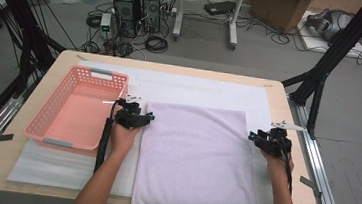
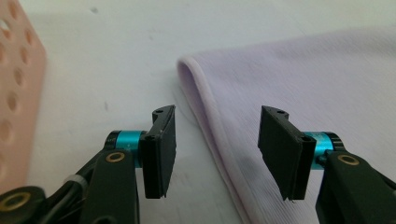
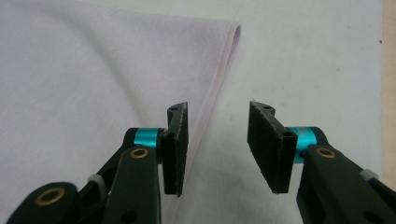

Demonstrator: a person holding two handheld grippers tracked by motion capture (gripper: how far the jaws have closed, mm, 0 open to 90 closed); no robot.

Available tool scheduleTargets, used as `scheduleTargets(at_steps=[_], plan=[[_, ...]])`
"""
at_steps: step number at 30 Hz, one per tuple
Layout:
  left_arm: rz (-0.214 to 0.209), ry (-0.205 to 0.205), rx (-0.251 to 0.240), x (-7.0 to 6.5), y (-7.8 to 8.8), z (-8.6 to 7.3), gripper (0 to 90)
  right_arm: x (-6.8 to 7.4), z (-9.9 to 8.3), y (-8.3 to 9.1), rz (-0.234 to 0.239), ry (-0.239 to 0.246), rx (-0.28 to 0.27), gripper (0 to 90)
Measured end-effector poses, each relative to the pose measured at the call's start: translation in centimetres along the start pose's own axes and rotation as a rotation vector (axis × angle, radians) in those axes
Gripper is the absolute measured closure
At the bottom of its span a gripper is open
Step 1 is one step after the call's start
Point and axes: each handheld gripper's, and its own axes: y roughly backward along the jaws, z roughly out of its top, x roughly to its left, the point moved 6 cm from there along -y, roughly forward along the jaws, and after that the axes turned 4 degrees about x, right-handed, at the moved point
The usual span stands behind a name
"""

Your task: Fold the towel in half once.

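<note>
A lilac towel point(image 1: 196, 158) lies flat on the white mat point(image 1: 195, 88), its near edge at the table's front. My left gripper point(image 1: 139, 119) sits at the towel's left edge near the far corner. In the left gripper view its jaws point(image 2: 217, 149) stand open astride the towel's hem point(image 2: 205, 121), not pressing it. My right gripper point(image 1: 262, 139) is at the towel's right edge. In the right gripper view its jaws point(image 3: 217, 144) stand open over the towel's hem point(image 3: 219, 79), with nothing pinched between them.
A pink perforated basket point(image 1: 75, 109) stands to the left of the towel, close to my left gripper. The wooden table point(image 1: 288, 117) ends just right of my right hand. Computers, cables and boxes lie on the floor beyond.
</note>
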Motion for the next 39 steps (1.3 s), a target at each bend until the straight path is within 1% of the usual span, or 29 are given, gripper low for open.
scheduleTargets(at_steps=[1, 2, 3, 4, 5, 6, 7, 8, 9, 12, 13, 15, 16, 18, 19, 20, 21, 22, 23, 24, 26, 28, 29, 31, 32, 33, 36, 37, 39], plan=[[0.003, 0.002, 0.024, 0.2, -0.5, 0.0, 46.9, -0.2, 0.4, -0.4, 0.0, 0.002, 0.001, 56.9], [-0.003, 0.003, 0.034, 0.2, -0.8, 0.0, 46.9, -0.4, 0.8, -0.7, 0.003, -0.001, 0.003, 56.4], [-0.001, 0.004, 0.025, 0.2, -1.0, 0.2, 46.8, -0.5, 1.2, -1.1, 0.004, -0.007, 0.006, 55.9], [-0.018, 0.01, 0.022, 0.2, -1.2, 0.4, 47.9, -0.7, 1.6, -1.4, 0.001, -0.001, 0.005, 55.8], [-0.017, 0.003, 0.021, 0.2, -1.3, 0.6, 47.2, -0.9, 2.1, -1.8, 0.004, -0.002, -0.001, 55.5], [-0.012, 0.004, -0.002, 0.2, -1.5, 0.8, 47.3, -0.9, 2.4, -2.1, 0.009, -0.001, 0.001, 54.9], [-0.014, 0.024, -0.002, 0.4, -1.6, 0.9, 47.9, -1.0, 2.7, -2.5, 0.008, 0.012, 0.005, 54.2], [-0.017, 0.042, 0.028, 0.6, -1.9, 0.9, 48.2, -1.0, 3.0, -2.9, 0.009, 0.022, 0.009, 54.2], [-0.011, 0.033, 0.019, 0.7, -2.0, 1.1, 47.9, -0.9, 3.3, -3.3, 0.012, 0.023, 0.006, 54.0], [-0.007, 0.026, 0.026, 0.7, -2.7, 1.6, 48.1, -1.1, 4.0, -4.4, 0.013, 0.021, 0.01, 52.5], [-0.001, 0.036, 0.021, 0.8, -2.9, 1.7, 48.4, -1.1, 4.3, -5.0, 0.015, 0.017, 0.017, 52.2], [-0.002, 0.068, 0.018, 1.1, -3.0, 1.8, 53.3, -1.0, 4.7, -6.0, 0.007, 0.029, 0.016, 52.1], [-0.003, 0.062, 0.022, 1.1, -3.1, 1.9, 54.6, -1.0, 4.8, -6.6, -0.001, 0.037, 0.027, 51.8], [0.027, 0.028, 0.031, 0.9, -3.3, 2.0, 58.7, -1.0, 4.7, -7.5, -0.015, 0.034, 0.046, 52.1], [0.044, 0.017, 0.035, 0.8, -3.4, 2.1, 63.6, -1.1, 4.8, -7.7, -0.018, 0.02, 0.027, 56.3], [0.025, 0.021, 0.034, 0.8, -3.4, 2.1, 70.6, -1.2, 4.8, -7.8, -0.027, 0.009, 0.019, 62.4], [0.007, 0.035, 0.036, 0.6, -3.5, 2.1, 84.0, -1.3, 4.8, -7.8, -0.024, 0.002, 0.014, 77.1], [0.016, 0.029, 0.038, 0.5, -3.5, 2.2, 85.2, -1.1, 4.8, -7.7, 0.009, 0.01, 0.016, 84.7], [0.027, 0.024, 0.035, 0.5, -3.5, 2.2, 86.2, -0.9, 4.8, -7.7, -0.003, 0.028, 0.019, 86.4], [0.032, 0.027, 0.026, 0.4, -3.5, 2.3, 86.9, -0.9, 4.9, -7.7, -0.013, 0.034, 0.018, 87.2], [0.04, 0.039, 0.001, 0.4, -3.4, 2.5, 87.3, -1.3, 4.8, -7.4, -0.031, 0.005, 0.011, 87.8], [0.03, 0.068, -0.037, 0.4, -3.2, 3.1, 87.4, -1.8, 5.0, -6.9, -0.039, -0.02, -0.028, 88.1], [0.024, 0.072, -0.043, 0.4, -3.2, 3.4, 87.4, -2.0, 5.2, -6.6, -0.045, -0.022, -0.046, 88.1], [0.008, 0.05, -0.073, 0.0, -3.1, 4.2, 87.4, -2.1, 5.5, -6.0, -0.06, -0.003, -0.073, 88.2], [0.004, 0.039, -0.103, -0.1, -3.0, 4.5, 87.4, -2.1, 5.8, -5.6, -0.075, 0.014, -0.089, 88.1], [-0.003, 0.041, -0.125, -0.1, -3.0, 4.7, 87.4, -2.1, 6.0, -5.3, -0.085, 0.019, -0.105, 88.2], [-0.04, 0.086, -0.131, 0.4, -3.5, 4.5, 87.4, -2.3, 6.4, -4.7, -0.097, 0.028, -0.139, 88.1], [-0.05, 0.086, -0.135, 0.4, -3.6, 4.5, 87.4, -2.3, 6.5, -4.6, -0.107, 0.024, -0.145, 88.1], [-0.068, 0.058, -0.149, 0.3, -3.7, 4.4, 87.3, -2.3, 6.5, -4.5, -0.133, 0.021, -0.147, 88.0]])
